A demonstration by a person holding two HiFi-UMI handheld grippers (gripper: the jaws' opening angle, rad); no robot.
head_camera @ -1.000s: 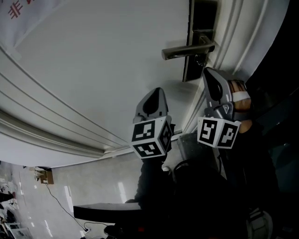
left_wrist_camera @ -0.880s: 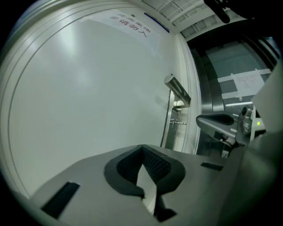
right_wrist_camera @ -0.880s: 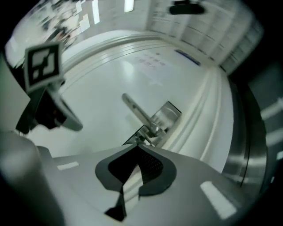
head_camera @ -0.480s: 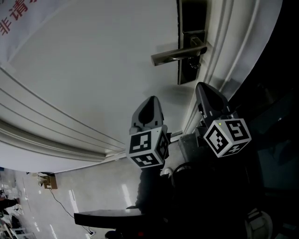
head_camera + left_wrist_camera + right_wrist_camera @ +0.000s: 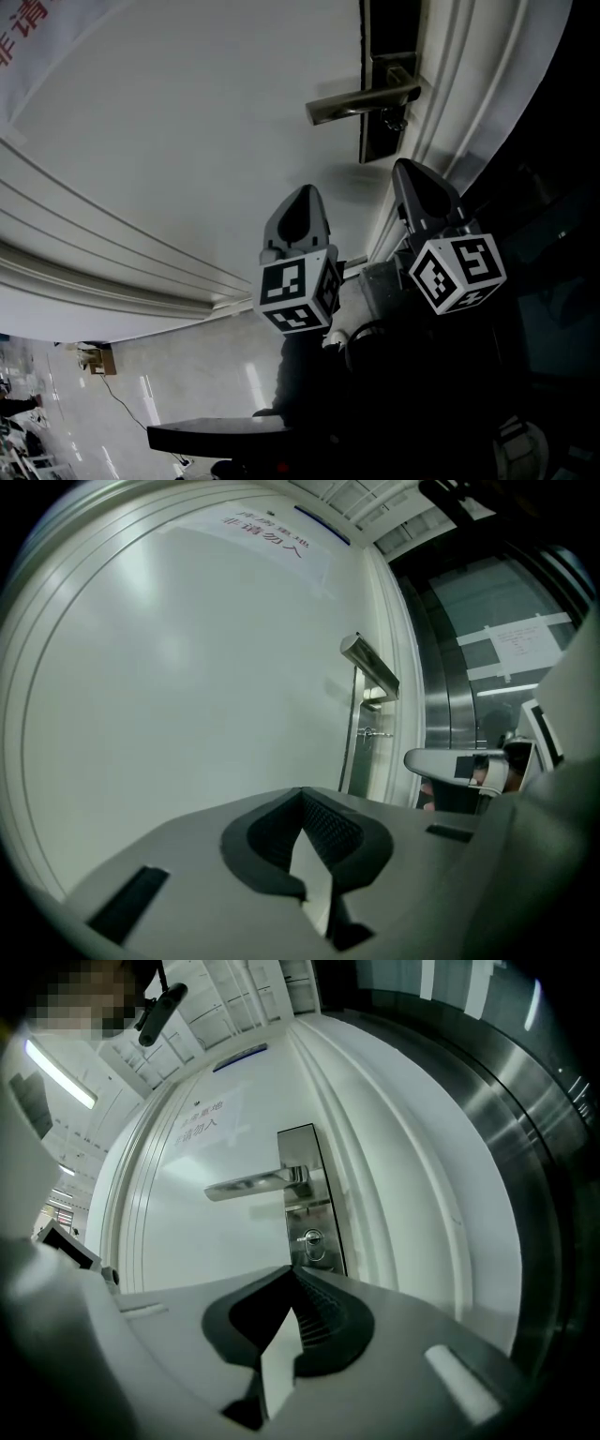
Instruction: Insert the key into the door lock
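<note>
Lock (image 5: 310, 1238) untouched; left fingers (image 5: 328, 830), right fingers (image 5: 315, 1321) together, empty.

One white door (image 5: 187, 141), one lever handle (image 5: 356, 103), one dark lock plate (image 5: 377, 142) with one keyhole (image 5: 310, 1238), one red-lettered sign (image 5: 28, 21) — and two grippers, left gripper (image 5: 304, 193) and right gripper (image 5: 410, 169), one marker cube each.

- It looked like a corridor in an office or public building, not a home.
- A white panelled door (image 5: 187, 141) bore a printed notice (image 5: 23, 28) in red characters at ten o'clock in the head view.
- A metal lever handle (image 5: 361, 101) sat on a dark lock plate (image 5: 375, 145) at one o'clock.
- A polished pale floor (image 5: 187, 375) lay at seven o'clock.
- In the right gripper view, brushed steel panels (image 5: 525, 1147) stood at three o'clock and a ceiling strip light (image 5: 58, 1074) at ten o'clock.
</note>
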